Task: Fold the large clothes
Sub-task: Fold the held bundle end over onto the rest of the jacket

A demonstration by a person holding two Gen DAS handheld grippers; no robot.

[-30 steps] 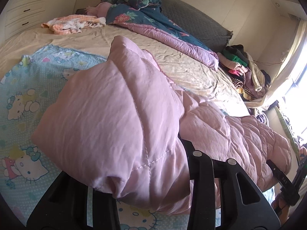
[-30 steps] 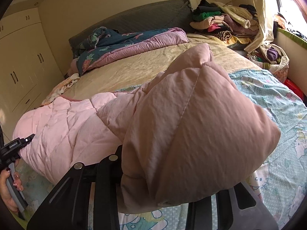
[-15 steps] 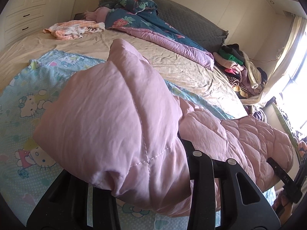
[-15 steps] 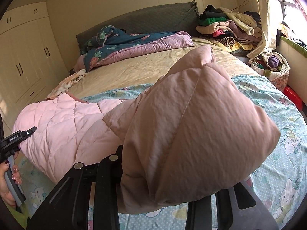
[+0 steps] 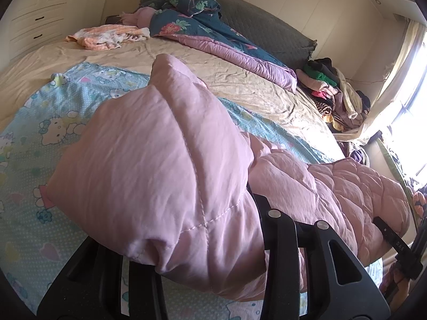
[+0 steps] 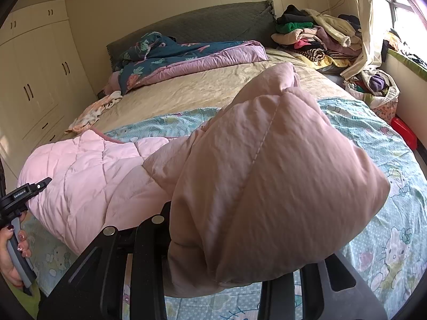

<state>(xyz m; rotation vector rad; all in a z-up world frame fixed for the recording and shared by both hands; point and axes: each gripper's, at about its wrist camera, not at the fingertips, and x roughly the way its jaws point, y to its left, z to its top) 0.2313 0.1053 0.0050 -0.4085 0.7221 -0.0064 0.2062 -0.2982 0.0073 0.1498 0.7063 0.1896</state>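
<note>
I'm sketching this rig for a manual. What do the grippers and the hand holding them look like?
Both the left gripper and right gripper have matte black angular jaws with triangular cut-outs and round silver screw heads. In the right wrist view, the person's hand is bare, with dark red nail polish, around a grey handle.

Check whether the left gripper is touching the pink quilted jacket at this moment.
Touching. The left wrist view shows the left gripper clamped on a bunched fold of the pink quilted jacket.
</note>
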